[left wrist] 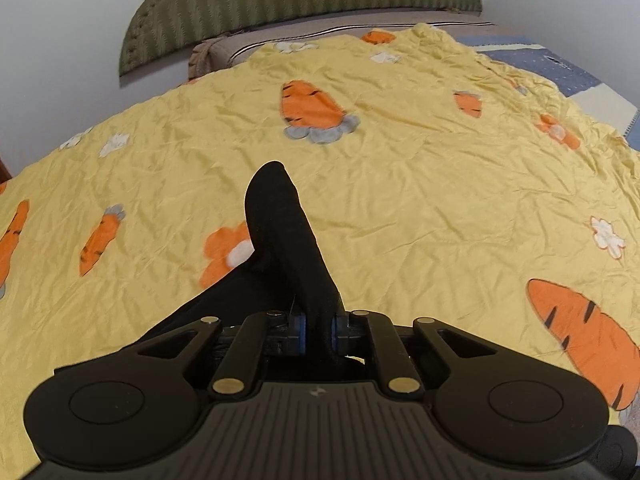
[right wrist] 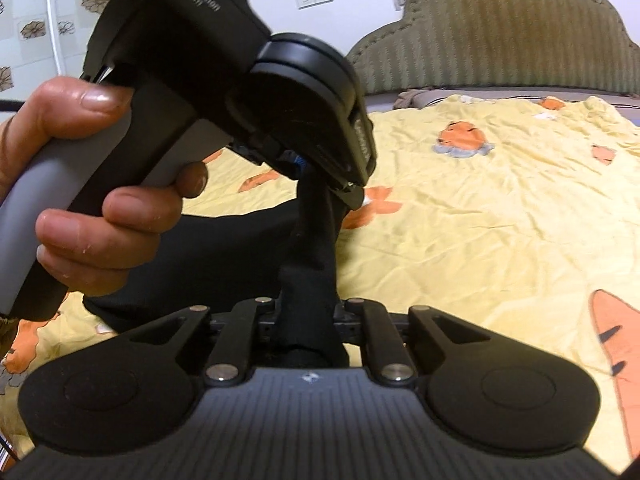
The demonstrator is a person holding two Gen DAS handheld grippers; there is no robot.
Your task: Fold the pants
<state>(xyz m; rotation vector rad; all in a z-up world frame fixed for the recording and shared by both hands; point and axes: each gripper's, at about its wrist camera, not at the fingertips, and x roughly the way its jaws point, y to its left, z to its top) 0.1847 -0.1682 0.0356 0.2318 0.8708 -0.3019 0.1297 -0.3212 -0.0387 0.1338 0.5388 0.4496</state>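
We see both tongs clenched on the black pants [left wrist: 280, 240] over the bed. In the left wrist view the left tongs [left wrist: 320, 328] pinch a fold of the cloth between their blue pads [left wrist: 301, 330]; a rounded end of the fabric sticks up past them, and the rest trails down and to the left onto the yellow carrot-print quilt [left wrist: 400, 184]. In the right wrist view the right tongs [right wrist: 308, 320] grip another bunch of the pants — the fabric runs taut from them up to the left tongs [right wrist: 304, 168], which hang just ahead. A hand [right wrist: 88, 184] wraps the grey handle of that left tool. The remaining cloth sags down to the left and lies on the quilt. Behind stand a green headboard [right wrist: 500, 40] and a white wall.
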